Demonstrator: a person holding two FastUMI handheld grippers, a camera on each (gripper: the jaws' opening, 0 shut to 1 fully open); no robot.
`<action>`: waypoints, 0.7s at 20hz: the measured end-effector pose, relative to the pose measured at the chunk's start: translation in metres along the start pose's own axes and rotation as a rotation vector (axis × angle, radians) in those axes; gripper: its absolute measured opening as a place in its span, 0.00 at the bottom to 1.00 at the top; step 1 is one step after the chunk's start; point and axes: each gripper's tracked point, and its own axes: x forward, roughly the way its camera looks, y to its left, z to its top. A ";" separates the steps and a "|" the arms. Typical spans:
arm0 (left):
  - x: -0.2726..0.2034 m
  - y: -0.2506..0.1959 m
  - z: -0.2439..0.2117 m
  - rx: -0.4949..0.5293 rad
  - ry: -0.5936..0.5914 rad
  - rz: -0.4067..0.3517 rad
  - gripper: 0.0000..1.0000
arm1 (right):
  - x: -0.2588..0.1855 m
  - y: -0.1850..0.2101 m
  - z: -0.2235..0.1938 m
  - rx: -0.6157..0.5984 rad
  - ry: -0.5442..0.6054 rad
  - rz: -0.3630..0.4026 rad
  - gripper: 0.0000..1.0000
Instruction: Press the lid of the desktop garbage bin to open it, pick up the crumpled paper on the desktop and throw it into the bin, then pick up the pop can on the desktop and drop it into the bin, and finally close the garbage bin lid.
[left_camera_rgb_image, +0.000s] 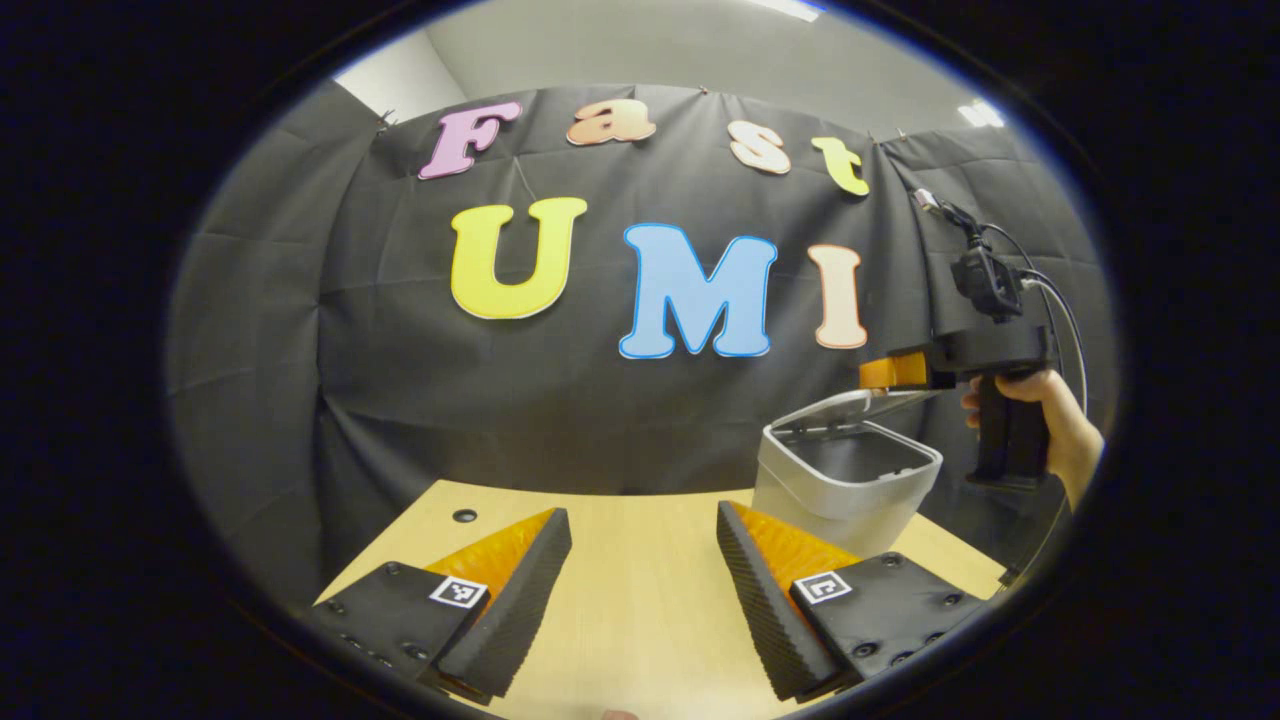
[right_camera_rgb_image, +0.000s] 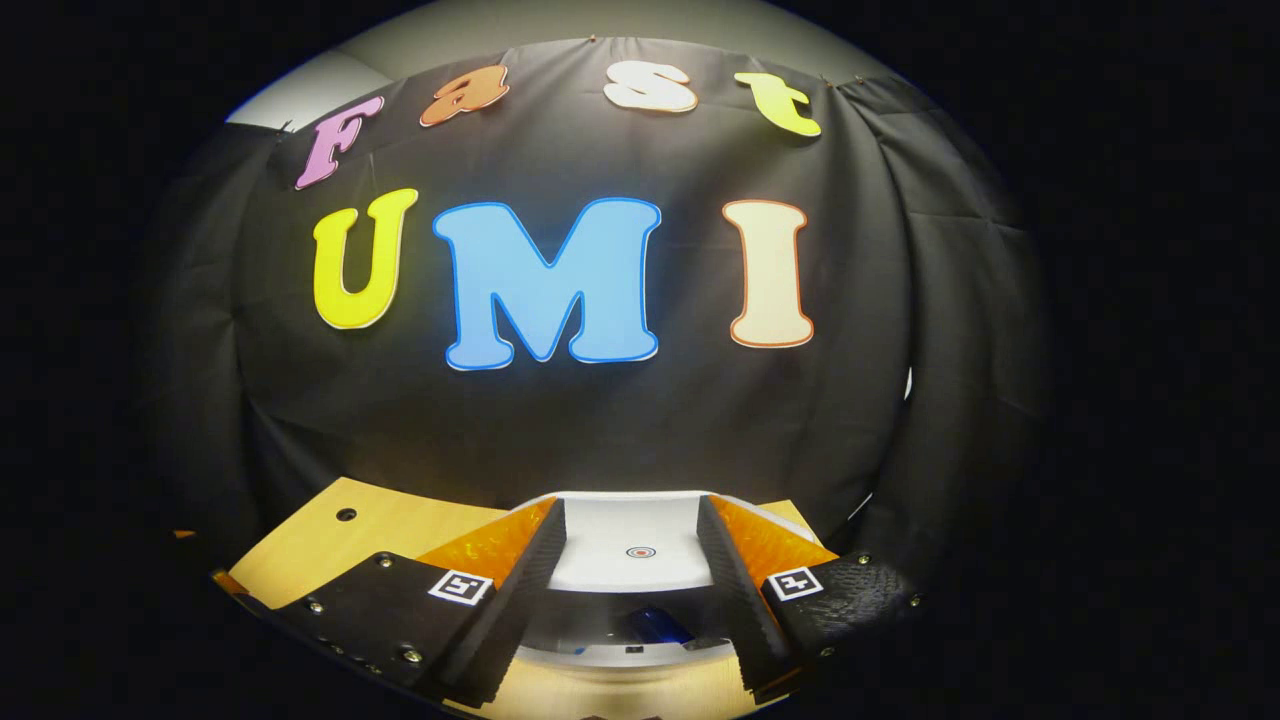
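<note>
Left tongs (left_camera_rgb_image: 645, 560): released, 2 fingers apart above bare desk (left_camera_rgb_image: 640, 620). Garbage bin (left_camera_rgb_image: 840, 480) stands at 2 o'clock, lid (left_camera_rgb_image: 860, 405) partly raised. Right tongs (right_camera_rgb_image: 630, 560): released, straddling the lid over the bin; a blue item (right_camera_rgb_image: 655, 625), unidentifiable, shows inside. A hand (left_camera_rgb_image: 1050, 400) grips them.
</note>
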 end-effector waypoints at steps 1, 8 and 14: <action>0.000 0.000 -0.001 0.001 0.004 -0.001 0.96 | 0.000 0.000 -0.006 -0.003 0.008 -0.002 0.85; -0.002 -0.009 -0.004 0.014 0.008 -0.017 0.96 | -0.004 -0.004 -0.030 0.007 0.027 -0.023 0.86; -0.003 -0.010 -0.006 0.015 0.016 -0.019 0.96 | -0.007 -0.005 -0.049 0.008 0.034 -0.050 0.96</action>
